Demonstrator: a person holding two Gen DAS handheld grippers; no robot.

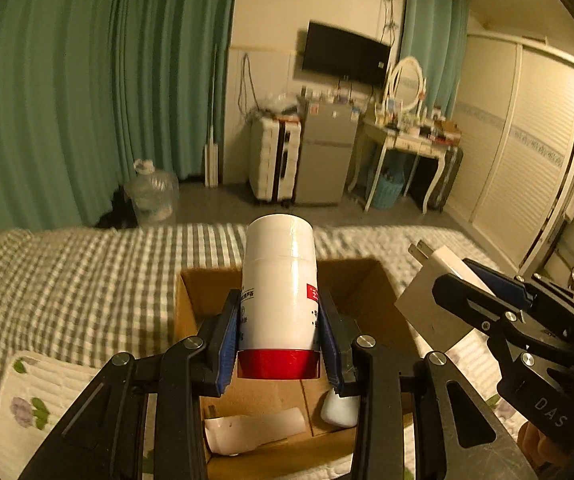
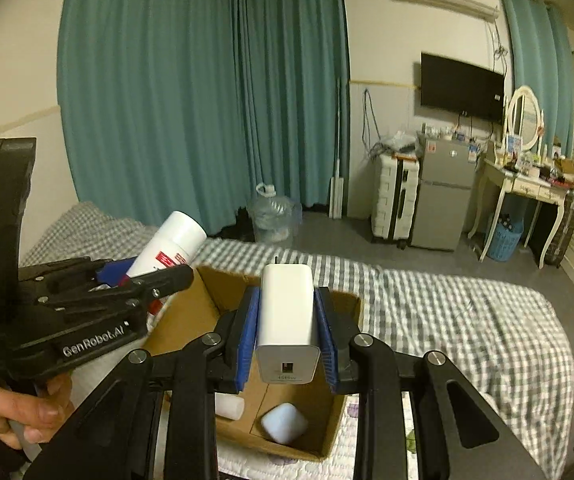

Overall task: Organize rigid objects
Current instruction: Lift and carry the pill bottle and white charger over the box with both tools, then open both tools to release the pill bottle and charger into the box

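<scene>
while two white items already lie in the cardboard box (image 1: pixel 191 300), the left gripper (image 1: pixel 279 344) pinches a white bottle (image 1: pixel 279 280) and the right gripper (image 2: pixel 287 340) a charger (image 2: pixel 287 308) above it, neither yet placed.

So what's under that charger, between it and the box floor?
Only air. In the right wrist view the charger hangs over the box; a pale rounded object lies below it.

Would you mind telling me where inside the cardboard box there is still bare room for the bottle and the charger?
The cardboard box has bare floor along its far wall, under the white bottle and the charger. The near end is crowded: a white tube lies near-left, a small white rounded object near-right. The checked bedspread right of the box is bare.
</scene>
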